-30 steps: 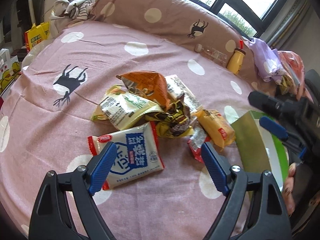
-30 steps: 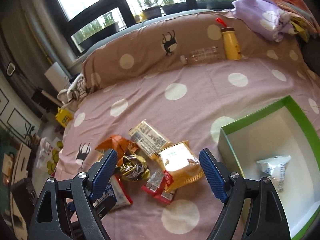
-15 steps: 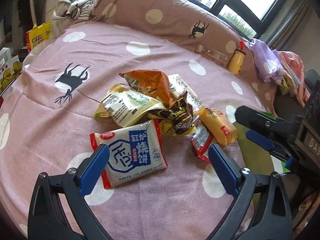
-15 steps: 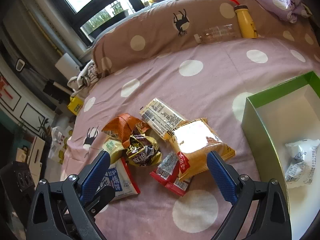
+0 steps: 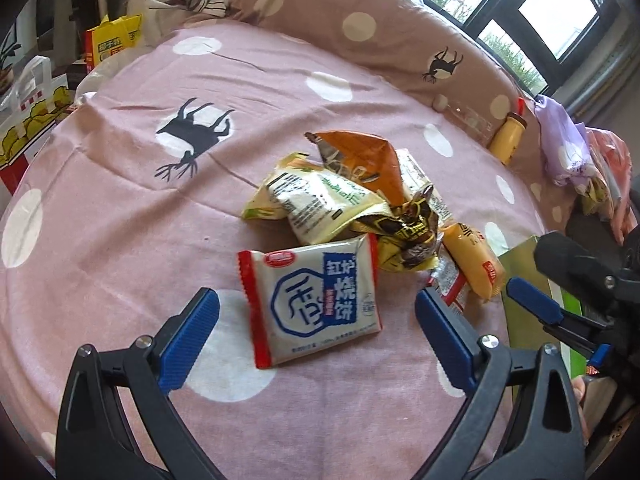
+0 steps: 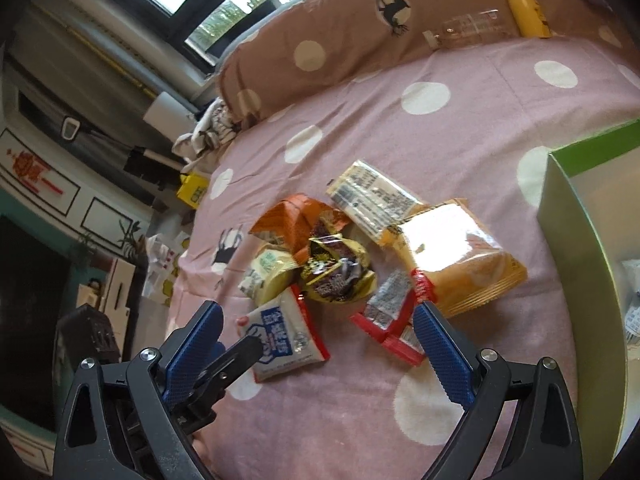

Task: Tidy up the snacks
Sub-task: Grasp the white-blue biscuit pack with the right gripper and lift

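Between left gripper (image 5: pixel 316 332) pads: white biscuit packet (image 5: pixel 316 300) | light, crinkly, slippery, crushable | pinch side edges | both grippers released, empty

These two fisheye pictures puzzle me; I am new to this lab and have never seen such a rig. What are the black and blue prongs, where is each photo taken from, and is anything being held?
No robot here: a person holds a hand tool with a two-finger claw in each hand, and a camera on each tool looks out along its fingers. One picture is from the left claw, the other from the right claw. The blue ribbed pads are the fingertips.

Both look down at a pink dotted bedsheet with a pile of snack packets. Nearest the left claw lies a white, blue and red biscuit packet. In the right view a shiny orange packet and small red packets lie near a green-rimmed box holding one white packet.

Both claws have just been opening and now stand wide open. Nothing is held.
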A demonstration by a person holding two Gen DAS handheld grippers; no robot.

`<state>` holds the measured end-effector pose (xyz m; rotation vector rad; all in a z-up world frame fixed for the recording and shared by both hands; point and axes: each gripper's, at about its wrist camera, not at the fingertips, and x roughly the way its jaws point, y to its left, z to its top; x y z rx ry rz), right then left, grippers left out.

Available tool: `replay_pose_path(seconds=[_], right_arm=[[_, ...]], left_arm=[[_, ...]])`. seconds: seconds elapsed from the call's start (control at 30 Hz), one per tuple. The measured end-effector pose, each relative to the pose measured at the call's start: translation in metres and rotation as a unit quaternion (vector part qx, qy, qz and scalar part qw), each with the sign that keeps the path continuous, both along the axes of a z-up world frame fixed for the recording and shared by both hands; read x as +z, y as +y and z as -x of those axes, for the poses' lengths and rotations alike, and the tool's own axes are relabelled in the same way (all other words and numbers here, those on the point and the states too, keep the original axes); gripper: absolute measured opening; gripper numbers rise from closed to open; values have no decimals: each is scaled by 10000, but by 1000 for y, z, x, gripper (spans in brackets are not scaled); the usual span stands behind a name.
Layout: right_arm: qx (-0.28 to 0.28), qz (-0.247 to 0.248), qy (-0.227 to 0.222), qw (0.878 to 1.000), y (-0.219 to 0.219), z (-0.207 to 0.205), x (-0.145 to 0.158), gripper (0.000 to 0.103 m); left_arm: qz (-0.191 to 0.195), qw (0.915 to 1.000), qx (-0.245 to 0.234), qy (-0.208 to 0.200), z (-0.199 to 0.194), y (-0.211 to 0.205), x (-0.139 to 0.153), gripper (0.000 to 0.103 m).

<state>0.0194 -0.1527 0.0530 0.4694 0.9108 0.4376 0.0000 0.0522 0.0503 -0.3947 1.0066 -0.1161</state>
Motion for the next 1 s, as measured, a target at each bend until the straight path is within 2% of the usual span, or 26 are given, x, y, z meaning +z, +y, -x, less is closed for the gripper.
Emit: replay_pose_path(seconds=[0.07,0.33,0.5,0.57,0.6,0.67,0.7,0.77,0.83,1.0], right_arm=[[198,33,-1,9998,13,-2,-1,93],[703,118,640,9954,59,-35,-42,72],[768,229,835,9933,72,-46,-60,71],[804,273,905,9923,77,-46,-66,71],[786,277,920,9923,77,-46,-68,71],[808,322,848,9926,79,-44,-67,70],[853,311,842,9923,79,-43,-67,68],[859,285,869,9921,80,-42,-68,63],[787,314,841,9928,79,-39,-66,60],[681,357,512,9957,75,-26,-47,59]], left_arm=[[-53,9999,21,139,-1,2,-5,98],[-55,9990,73,444,-6,3,-21,94],[-240,9983,59,529,-9,-1,-26,84],[-266,9982,-14,531,-8,-2,-26,73],[-288,9982,-39,520,-8,-3,-26,71],[-314,9982,-68,505,-8,-4,-26,57],[-270,9984,-92,491,-8,-4,-26,56],[-132,9985,-230,473,-8,-6,-25,44],[-127,9987,-310,380,-6,-9,-21,40],[-207,9986,-481,-51,5,-20,-2,40]])
